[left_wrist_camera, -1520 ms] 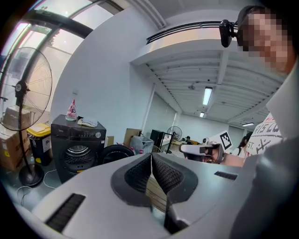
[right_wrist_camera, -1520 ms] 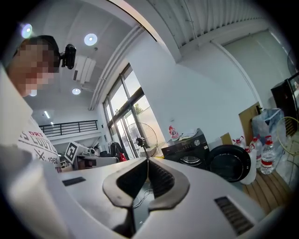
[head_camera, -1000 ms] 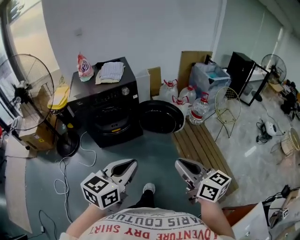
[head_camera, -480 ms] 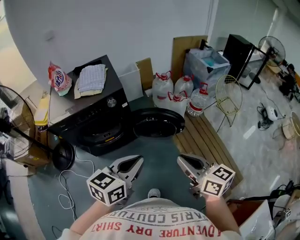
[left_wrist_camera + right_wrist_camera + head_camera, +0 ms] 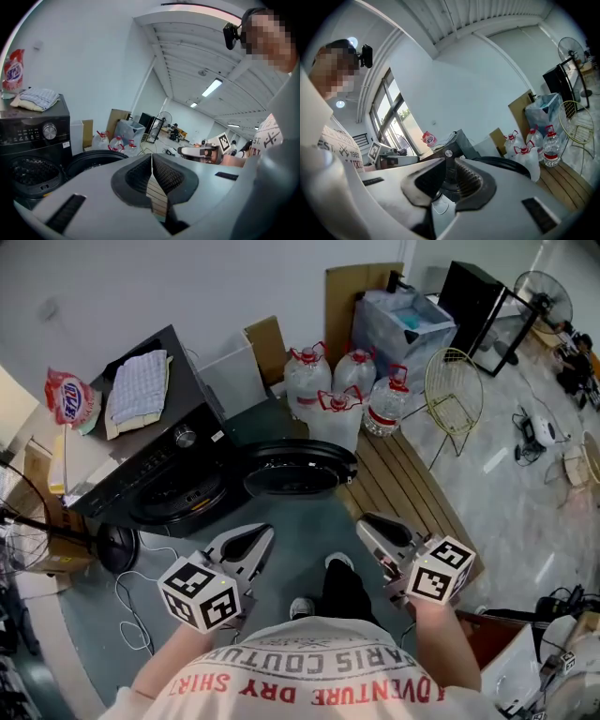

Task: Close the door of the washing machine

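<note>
The black washing machine [image 5: 150,460] stands at the left with its drum opening facing me. Its round door [image 5: 295,470] hangs wide open to the right of the opening. My left gripper [image 5: 261,533] is shut and empty, hovering short of the door's near rim. My right gripper [image 5: 367,524] is all but closed, with a thin slit between its pads and nothing in it, level with the left one. The left gripper view shows the machine [image 5: 33,140] and door [image 5: 93,161] beyond my shut left gripper [image 5: 151,157]. In the right gripper view the right gripper [image 5: 449,163] points at the machine [image 5: 459,140].
Several large water bottles [image 5: 337,390] stand behind the door, next to a wooden pallet [image 5: 403,493] and a wire frame [image 5: 453,390]. A detergent bag [image 5: 70,397] and a folded towel [image 5: 136,385] lie on the machine. A fan base [image 5: 108,545] and cable sit at the left.
The machine and its open door have come nearer and slid left in the head view. Both grippers moved forward together and now hang just short of the door.
</note>
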